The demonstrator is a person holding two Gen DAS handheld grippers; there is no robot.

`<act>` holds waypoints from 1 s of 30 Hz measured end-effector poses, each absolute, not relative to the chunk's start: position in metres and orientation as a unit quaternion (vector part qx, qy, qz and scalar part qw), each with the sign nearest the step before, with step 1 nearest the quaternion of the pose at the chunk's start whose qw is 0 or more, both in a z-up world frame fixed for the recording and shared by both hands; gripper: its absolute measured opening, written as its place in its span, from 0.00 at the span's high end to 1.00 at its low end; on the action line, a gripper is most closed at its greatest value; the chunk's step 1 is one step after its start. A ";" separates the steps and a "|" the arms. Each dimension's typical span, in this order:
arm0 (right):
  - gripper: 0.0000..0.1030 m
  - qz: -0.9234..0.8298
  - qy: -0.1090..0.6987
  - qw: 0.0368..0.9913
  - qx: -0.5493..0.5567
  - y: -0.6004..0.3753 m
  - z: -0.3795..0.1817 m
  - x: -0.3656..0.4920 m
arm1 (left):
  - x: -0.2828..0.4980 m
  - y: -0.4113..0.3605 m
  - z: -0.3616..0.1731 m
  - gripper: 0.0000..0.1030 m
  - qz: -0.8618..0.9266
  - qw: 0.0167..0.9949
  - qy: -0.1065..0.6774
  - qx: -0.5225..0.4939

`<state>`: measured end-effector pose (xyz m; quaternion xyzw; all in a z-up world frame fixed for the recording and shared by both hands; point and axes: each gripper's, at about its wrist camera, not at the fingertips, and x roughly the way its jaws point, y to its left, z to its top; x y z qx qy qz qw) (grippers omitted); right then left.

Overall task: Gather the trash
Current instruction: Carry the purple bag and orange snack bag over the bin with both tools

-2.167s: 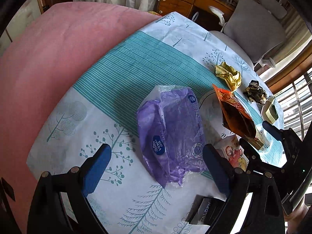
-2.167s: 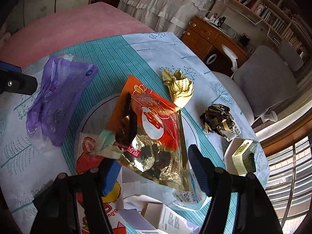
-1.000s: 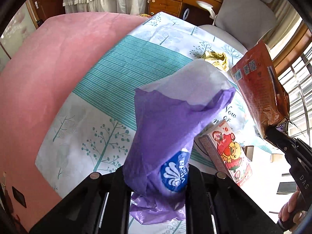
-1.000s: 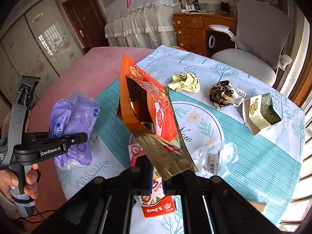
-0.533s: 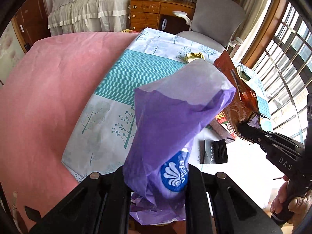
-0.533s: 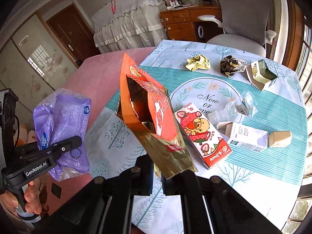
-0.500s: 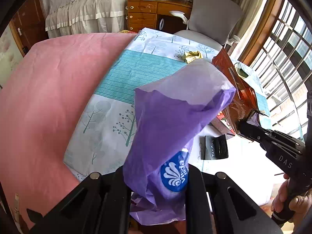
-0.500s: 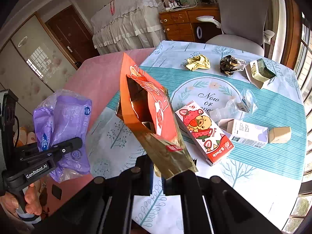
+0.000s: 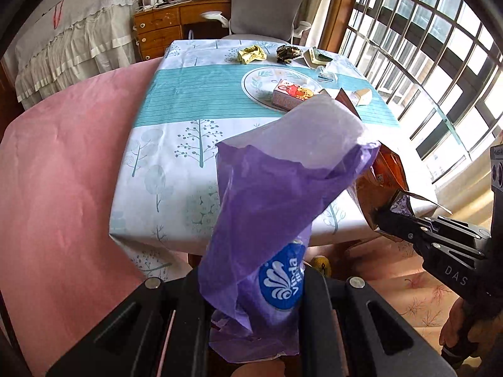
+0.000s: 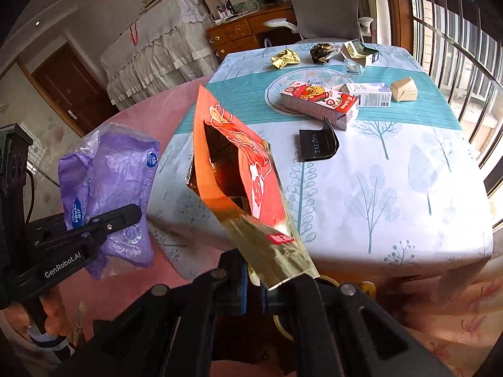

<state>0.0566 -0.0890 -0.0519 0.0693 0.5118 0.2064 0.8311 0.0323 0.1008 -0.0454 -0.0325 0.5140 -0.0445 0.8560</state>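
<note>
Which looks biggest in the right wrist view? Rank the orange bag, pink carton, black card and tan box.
1. orange bag, though it is nearest the camera
2. pink carton
3. black card
4. tan box

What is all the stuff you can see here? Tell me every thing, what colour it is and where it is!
purple wrapper: 1, purple, in the left gripper
orange pouch: 1, orange and gold, in the right gripper
crumpled wrappers: 2, gold and dark, far end of the table
cartons: 4, pink, white, tan, green, on the tablecloth
black card: 1, black, mid table
tablecloth: 1, white and teal
office chair: 1, grey, behind the table
left gripper: 1, black, shut
right gripper: 1, black, shut
</note>
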 end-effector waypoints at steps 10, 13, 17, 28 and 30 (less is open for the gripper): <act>0.95 0.161 0.579 0.796 0.076 -0.102 -0.089 -0.008 | -0.020 0.080 -0.091 0.90 -0.093 0.820 0.563 -0.036; 0.95 0.147 0.599 0.782 0.092 -0.107 -0.113 -0.018 | -0.028 0.072 -0.116 0.90 -0.099 0.803 0.586 -0.040; 0.95 0.127 0.628 0.760 0.112 -0.114 -0.157 -0.022 | -0.034 0.059 -0.155 0.90 -0.102 0.786 0.609 -0.020; 0.95 0.070 0.689 0.709 0.134 -0.134 -0.358 -0.014 | -0.017 0.030 -0.336 0.89 -0.083 0.753 0.651 -0.055; 0.95 0.061 0.699 0.697 0.144 -0.138 -0.401 -0.013 | -0.014 0.024 -0.374 0.89 -0.080 0.746 0.659 -0.061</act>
